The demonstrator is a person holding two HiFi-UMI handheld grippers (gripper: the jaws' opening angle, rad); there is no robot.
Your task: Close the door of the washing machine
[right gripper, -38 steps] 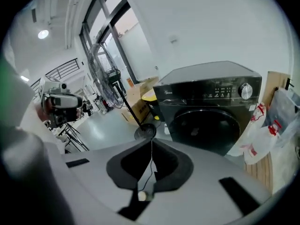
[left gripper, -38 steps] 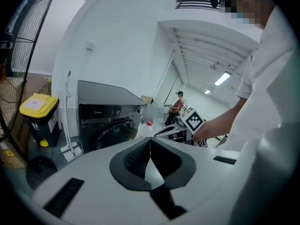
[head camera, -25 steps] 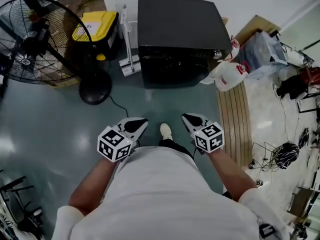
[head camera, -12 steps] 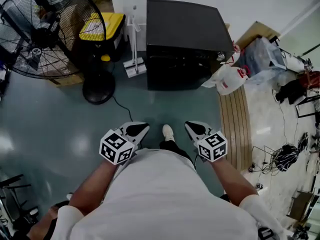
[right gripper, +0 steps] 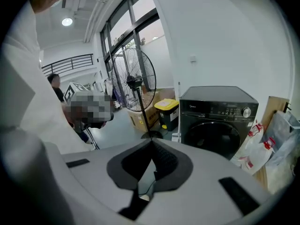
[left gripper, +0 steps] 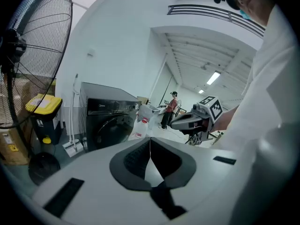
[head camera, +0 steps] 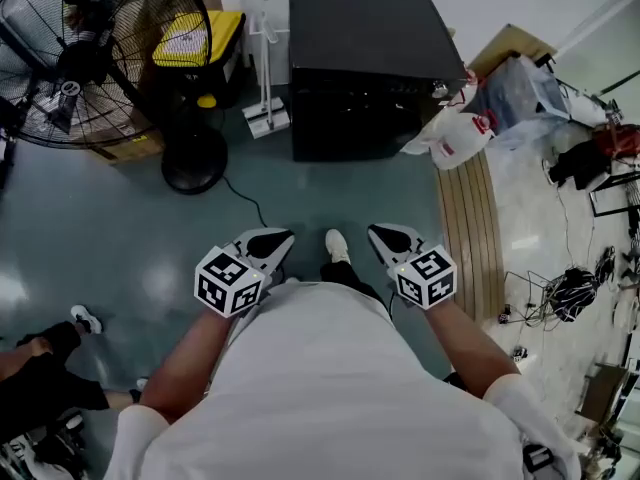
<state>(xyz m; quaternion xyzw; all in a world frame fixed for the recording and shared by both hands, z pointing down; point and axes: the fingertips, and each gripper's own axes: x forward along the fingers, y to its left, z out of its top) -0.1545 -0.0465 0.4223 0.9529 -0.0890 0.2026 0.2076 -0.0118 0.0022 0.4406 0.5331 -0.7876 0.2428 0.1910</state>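
Black front-load washing machine point(head camera: 370, 58), round door point(right gripper: 213, 137) lying flush w/ its front; silver knob point(right gripper: 246, 111) at top right. L gripper point(head camera: 268, 240) & R gripper point(head camera: 389, 235): jaws together, nothing between.

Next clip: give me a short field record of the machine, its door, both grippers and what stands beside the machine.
Washing machine: black front-loader, well ahead of both grippers.
Door: looks closed, flush with the front.
Left gripper: jaws together, empty, clear of the machine.
Right gripper: jaws together, empty, clear of the machine.
Beside the machine: yellow-lidded bin and standing fan on one side, white bags on the other.
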